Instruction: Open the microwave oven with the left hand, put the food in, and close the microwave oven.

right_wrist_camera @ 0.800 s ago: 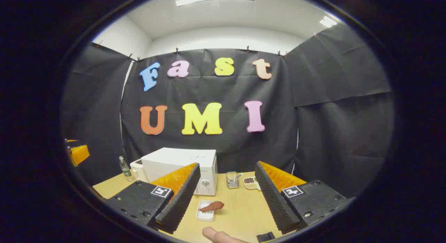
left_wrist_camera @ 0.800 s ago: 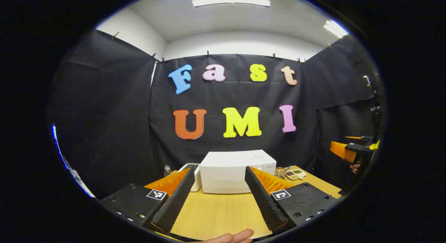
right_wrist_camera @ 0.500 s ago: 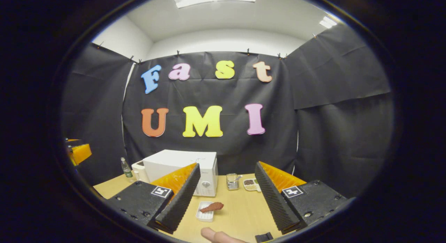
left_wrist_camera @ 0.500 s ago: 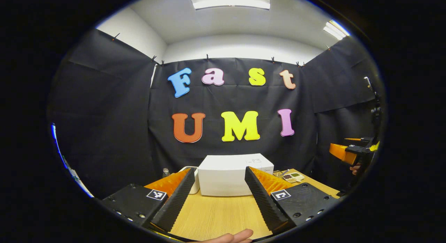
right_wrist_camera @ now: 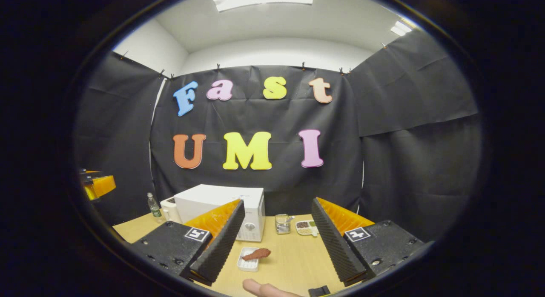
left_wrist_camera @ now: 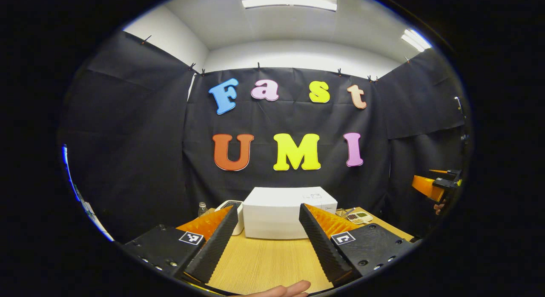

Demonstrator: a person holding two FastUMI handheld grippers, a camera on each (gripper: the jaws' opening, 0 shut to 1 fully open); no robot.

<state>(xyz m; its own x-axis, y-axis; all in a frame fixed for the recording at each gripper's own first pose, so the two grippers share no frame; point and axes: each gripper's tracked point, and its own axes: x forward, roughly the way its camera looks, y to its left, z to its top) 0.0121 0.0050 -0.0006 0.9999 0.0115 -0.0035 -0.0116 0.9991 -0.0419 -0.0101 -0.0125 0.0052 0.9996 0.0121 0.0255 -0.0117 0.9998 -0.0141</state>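
A white microwave oven (left_wrist_camera: 279, 214) (right_wrist_camera: 221, 203) stands shut at the back of the wooden table (left_wrist_camera: 264, 263). In the right gripper view a reddish-brown piece of food (right_wrist_camera: 256, 254) lies on a small white tray (right_wrist_camera: 248, 265) in front of the oven's control side. My left gripper (left_wrist_camera: 266, 237) is open, held above the table and facing the oven's side. My right gripper (right_wrist_camera: 276, 241) is open too, above the table, with the food tray low between its fingers and farther off. Each view has the other gripper at its edge (left_wrist_camera: 430, 187) (right_wrist_camera: 96, 186).
A small plastic bottle (right_wrist_camera: 152, 205) and a white appliance (right_wrist_camera: 170, 209) stand left of the oven. A glass jar (right_wrist_camera: 282, 224) and a divided dish of grains (right_wrist_camera: 306, 227) sit to its right. A fingertip (right_wrist_camera: 259, 287) (left_wrist_camera: 289, 288) shows at the bottom of each view.
Both views have shifted slightly: the microwave sits a little lower and farther in the left gripper view. The food tray lies slightly lower and more to the left in the right gripper view. Both grippers stay open.
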